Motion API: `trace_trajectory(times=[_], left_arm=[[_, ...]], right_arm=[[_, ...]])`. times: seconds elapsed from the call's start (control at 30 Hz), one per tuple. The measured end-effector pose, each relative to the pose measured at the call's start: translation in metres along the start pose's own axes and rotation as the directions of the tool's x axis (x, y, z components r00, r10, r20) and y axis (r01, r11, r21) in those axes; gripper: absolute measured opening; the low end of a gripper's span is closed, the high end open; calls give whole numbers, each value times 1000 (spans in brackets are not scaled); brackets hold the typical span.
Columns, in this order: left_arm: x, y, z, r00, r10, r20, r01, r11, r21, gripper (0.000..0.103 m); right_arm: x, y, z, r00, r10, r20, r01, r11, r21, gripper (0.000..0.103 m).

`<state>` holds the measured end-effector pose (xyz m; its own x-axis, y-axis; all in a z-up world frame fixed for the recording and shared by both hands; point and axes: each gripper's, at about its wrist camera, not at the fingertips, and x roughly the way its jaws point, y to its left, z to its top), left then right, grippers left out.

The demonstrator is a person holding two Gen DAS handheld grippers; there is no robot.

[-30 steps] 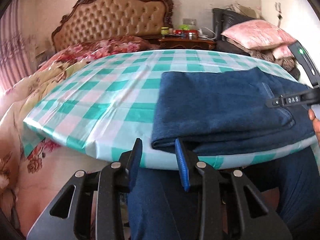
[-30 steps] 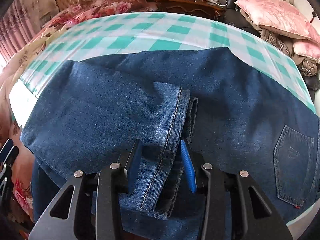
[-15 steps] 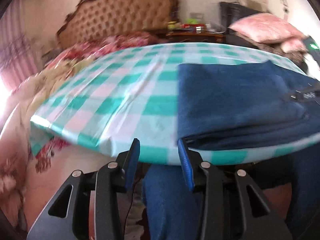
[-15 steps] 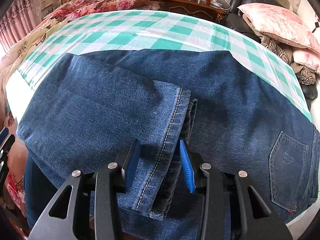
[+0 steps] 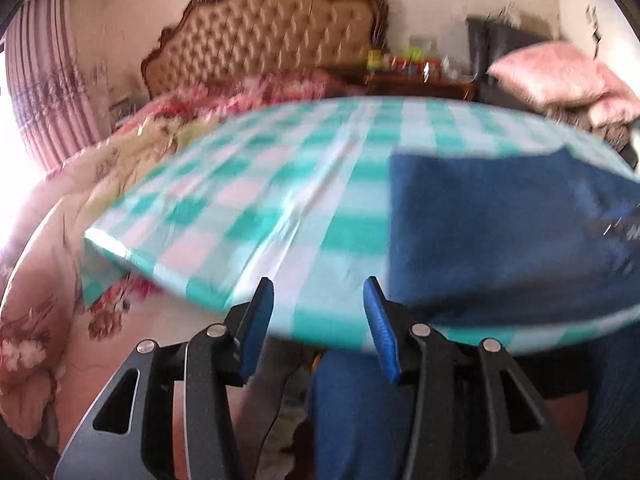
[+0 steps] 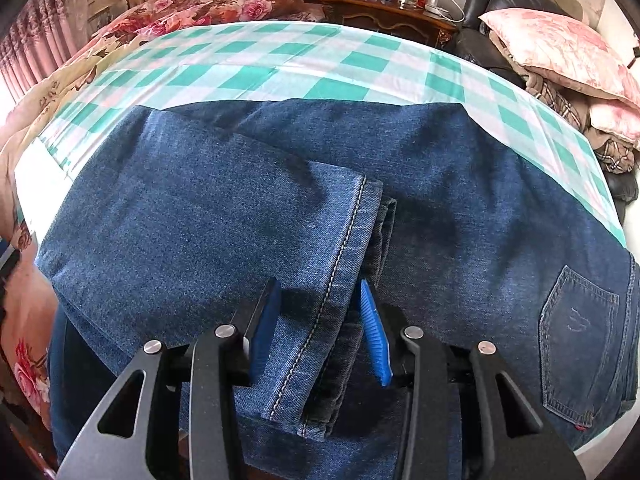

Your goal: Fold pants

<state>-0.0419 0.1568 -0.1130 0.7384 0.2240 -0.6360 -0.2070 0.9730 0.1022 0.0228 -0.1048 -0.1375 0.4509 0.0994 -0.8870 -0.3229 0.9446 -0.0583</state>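
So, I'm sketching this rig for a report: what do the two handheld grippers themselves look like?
Both look alike. The left gripper and the right gripper each have two black, angular arms with triangular cut-outs and round silver pivot pins. Each arm ends in a finger faced with a blue pad, ribbed on its inner side. No cables or lettering show on them.

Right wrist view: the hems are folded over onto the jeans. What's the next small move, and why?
Probably open the right gripper and lift off: the stitched hems between its blue pads already rest on the blue denim jeans. The left gripper is opening, empty, over the green checked tablecloth.
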Motion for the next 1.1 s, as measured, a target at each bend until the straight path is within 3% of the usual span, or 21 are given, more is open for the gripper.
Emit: trace_trajectory(times=[0.1, 0.17, 0.2, 0.23, 0.27, 0.37, 0.5, 0.6, 0.67, 0.73, 0.8, 0.87, 0.97, 1.03, 1.1], left_arm=[[-5, -23, 20, 991, -122, 46, 122, 993, 9, 45], [3, -43, 28, 976, -217, 35, 216, 976, 33, 35], [10, -51, 29, 971, -238, 9, 237, 970, 52, 33], [16, -56, 28, 970, -243, -9, 243, 968, 67, 32], [26, -60, 25, 970, -239, -38, 242, 967, 81, 32], [51, -47, 17, 981, -154, -122, 158, 987, 28, 35], [41, -8, 22, 994, -44, -102, 37, 997, -66, 38], [20, 3, 32, 997, -38, -62, 31, 994, -100, 38], [10, 2, 37, 997, -47, -55, 40, 992, -118, 38], [3, -3, 43, 997, -58, -59, 50, 990, -129, 38], [-6, -12, 50, 994, -93, -56, 85, 989, -124, 38], [-15, -21, 55, 996, -78, -53, 74, 994, -85, 40], [-17, -29, 61, 995, -76, -62, 75, 997, -33, 43], [-11, -29, 65, 994, -68, -81, 66, 998, -21, 43], [0, -28, 71, 991, -73, -112, 71, 997, -24, 43]], right_arm=[[0, 0, 1, 1000, 3, -6, -3, 1000, -3, 40], [0, 0, 1, 1000, 4, -7, -4, 1000, -4, 40], [-1, 1, 1, 1000, 0, -8, 0, 1000, -5, 42], [0, 1, 1, 1000, -16, -11, 16, 1000, -2, 51], [0, -1, 2, 999, -33, -12, 33, 999, 9, 58], [3, -12, 1, 1000, -7, -23, 9, 998, 65, 60], [-3, -14, -1, 1000, -19, -16, 20, 998, 64, 61], [-21, -15, 4, 999, -30, 40, 27, 997, 78, 64], [-32, -12, 11, 995, -46, 87, 40, 997, 73, 76], [-38, -2, 22, 987, -68, 145, 60, 997, 56, 78], [-33, 13, 35, 986, -53, 159, 50, 998, 27, 81], [-25, 29, 46, 985, -1, 171, 0, 1000, 5, 81], [5, 47, 58, 996, -35, 81, 35, 999, 1, 74], [17, 54, 55, 997, -32, 66, 32, 999, -7, 73], [26, 57, 48, 996, -80, 50, 81, 996, -34, 73]])
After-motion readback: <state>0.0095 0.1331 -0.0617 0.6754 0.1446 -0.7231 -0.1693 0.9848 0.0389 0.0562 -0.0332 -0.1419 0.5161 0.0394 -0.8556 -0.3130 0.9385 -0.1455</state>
